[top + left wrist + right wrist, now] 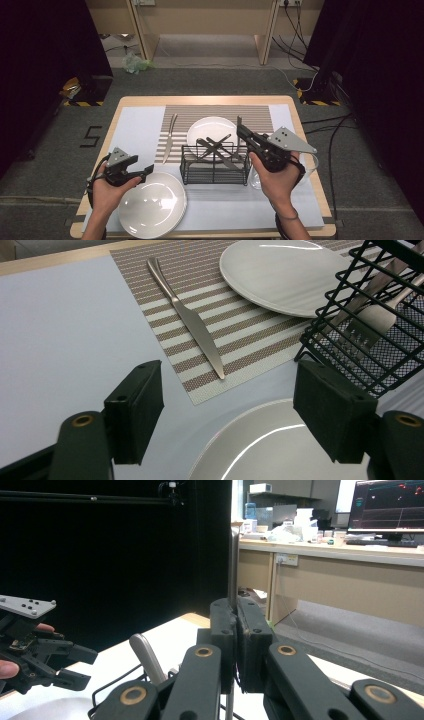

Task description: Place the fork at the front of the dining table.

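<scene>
Between the clenched pads of the right gripper (235,630) stands a slim piece of cutlery (233,565) — handle or blade, I cannot tell which, but it rises straight up past the fingertips and runs down below them too. In the high view that gripper (241,131) hangs just over the right end of the black wire basket (215,170), where a fork and other pieces (216,148) lie crossed. So, as I read it, this is the lift-out step of laying the table: one piece pinched, upright, barely clear of the basket's rim.

Off to the other side, the left gripper (146,171) has its jaws spread wide with nothing between them, parked at the edge of the near white plate (152,204). Just ahead of its pads (135,407) a table knife (189,320) lies on the striped placemat (250,345), with the far white plate (280,275) beyond it — and a clear glass (309,167) sits under the right wrist.

Next move, I would say: carry the piece away from the basket towards the free side of the far plate, tip it from upright to flat, and set it down alongside. Care is needed not to snag the wire or clip the glass on the swing.
</scene>
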Demonstrator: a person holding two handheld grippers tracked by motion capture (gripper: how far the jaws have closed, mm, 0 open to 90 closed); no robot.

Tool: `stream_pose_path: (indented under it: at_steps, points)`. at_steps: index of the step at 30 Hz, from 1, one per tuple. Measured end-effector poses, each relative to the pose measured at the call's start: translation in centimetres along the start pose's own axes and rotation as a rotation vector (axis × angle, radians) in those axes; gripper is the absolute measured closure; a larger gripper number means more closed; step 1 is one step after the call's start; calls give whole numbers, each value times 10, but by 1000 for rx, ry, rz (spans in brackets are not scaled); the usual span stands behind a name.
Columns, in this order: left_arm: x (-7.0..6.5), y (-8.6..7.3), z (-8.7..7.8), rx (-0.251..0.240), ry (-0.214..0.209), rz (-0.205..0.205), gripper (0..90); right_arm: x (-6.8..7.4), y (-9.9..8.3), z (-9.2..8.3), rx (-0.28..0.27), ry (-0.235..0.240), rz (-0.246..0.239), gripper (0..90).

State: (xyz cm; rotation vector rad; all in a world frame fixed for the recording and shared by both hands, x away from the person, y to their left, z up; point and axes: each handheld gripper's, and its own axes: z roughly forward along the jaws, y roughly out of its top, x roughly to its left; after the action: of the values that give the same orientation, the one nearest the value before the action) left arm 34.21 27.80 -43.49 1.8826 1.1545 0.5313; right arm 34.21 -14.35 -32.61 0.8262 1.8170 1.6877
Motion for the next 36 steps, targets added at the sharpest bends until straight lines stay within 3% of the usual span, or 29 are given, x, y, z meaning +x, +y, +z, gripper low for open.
stream_pose_path:
  at_steps: [36]
  points:
    - [0,0,-1,0,3,-4,275,-7,7,-2,-36,-2,27,874]
